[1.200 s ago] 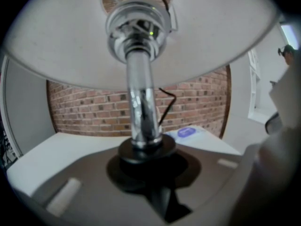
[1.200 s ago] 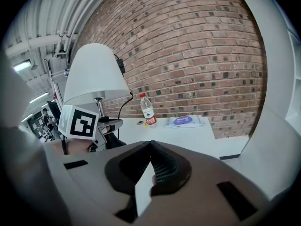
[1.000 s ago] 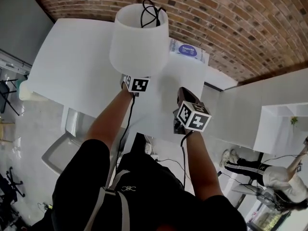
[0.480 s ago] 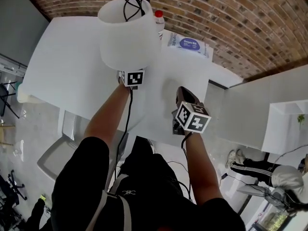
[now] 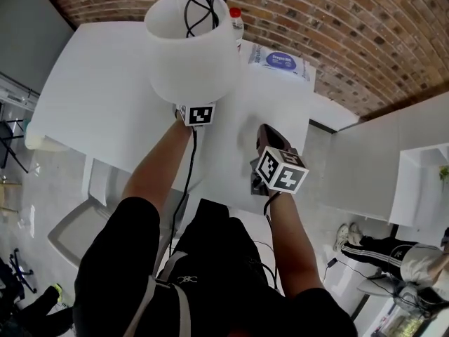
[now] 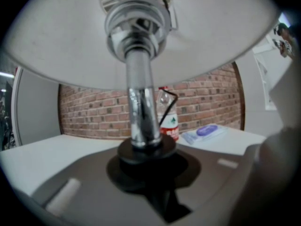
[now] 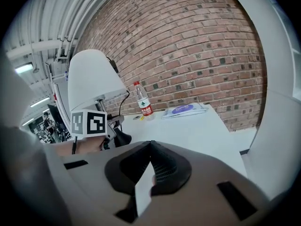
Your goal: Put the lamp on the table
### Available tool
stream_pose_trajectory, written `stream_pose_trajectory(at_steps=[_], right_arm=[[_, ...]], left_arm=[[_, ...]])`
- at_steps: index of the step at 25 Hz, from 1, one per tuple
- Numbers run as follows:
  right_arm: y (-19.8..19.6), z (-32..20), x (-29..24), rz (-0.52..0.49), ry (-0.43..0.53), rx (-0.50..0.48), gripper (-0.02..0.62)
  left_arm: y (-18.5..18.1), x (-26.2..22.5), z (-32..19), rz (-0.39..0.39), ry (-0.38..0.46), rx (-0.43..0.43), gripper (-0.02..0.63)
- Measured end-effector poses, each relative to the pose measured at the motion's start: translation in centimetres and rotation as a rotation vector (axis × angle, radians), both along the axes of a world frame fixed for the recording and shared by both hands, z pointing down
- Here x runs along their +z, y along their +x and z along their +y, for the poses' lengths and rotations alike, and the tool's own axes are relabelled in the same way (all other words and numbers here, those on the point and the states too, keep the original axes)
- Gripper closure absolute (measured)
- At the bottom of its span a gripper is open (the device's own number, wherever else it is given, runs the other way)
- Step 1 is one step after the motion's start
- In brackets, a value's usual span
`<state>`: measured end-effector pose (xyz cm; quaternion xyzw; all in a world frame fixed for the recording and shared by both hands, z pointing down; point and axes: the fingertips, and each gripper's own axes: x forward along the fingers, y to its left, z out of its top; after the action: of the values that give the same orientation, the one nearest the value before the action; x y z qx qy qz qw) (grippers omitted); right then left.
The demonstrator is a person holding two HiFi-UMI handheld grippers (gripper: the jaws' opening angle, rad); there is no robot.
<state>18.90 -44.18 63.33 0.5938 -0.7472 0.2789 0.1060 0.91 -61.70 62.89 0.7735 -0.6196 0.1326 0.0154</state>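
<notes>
The left tongs [image 6: 146, 158] are clamping the lamp [image 5: 191, 48] low on its chrome stem [image 6: 141, 102], right where the stem meets a black collar. The white shade is spreading out above those tongs, and a black cable [image 5: 200, 9] is coiling out of the shade's open top. The right tongs [image 7: 149, 147] are closed on nothing, hanging over the near part of the desk [image 5: 105, 97], with the lamp just off to their left.

As for progress, the lamp is already over the desk and upright, so the carrying part looks nearly done. No view shows whether its foot is touching the surface, because the left tongs and the shade are hiding it. The remaining work is probably to settle the lamp down on its foot, check that it stands, and let go.

A clear bottle [image 7: 142, 102] is standing beyond both tongs by the brick wall, with a red cap and a red label carrying a small green mark. Its writing is too small to read. A flat pack [image 7: 182, 110] with a purple oval label is lying to the right of the bottle, and its print is also unreadable. The cubes on both tongs are showing only black-and-white square patterns.
</notes>
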Motion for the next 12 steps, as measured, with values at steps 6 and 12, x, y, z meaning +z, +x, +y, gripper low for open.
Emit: stream_pose_trajectory(at_steps=[6,12], right_arm=[[0.2,0.7,0.2,-0.009,-0.001,0.004,0.597],[0.4,1.5,1.4,-0.036,-0.024,0.025,0.597]], left_arm=[[0.2,-0.1,0.2,-0.004,0.034,0.011,0.540],[0.4,0.3,0.4,-0.008,0.051,0.034,0.521]])
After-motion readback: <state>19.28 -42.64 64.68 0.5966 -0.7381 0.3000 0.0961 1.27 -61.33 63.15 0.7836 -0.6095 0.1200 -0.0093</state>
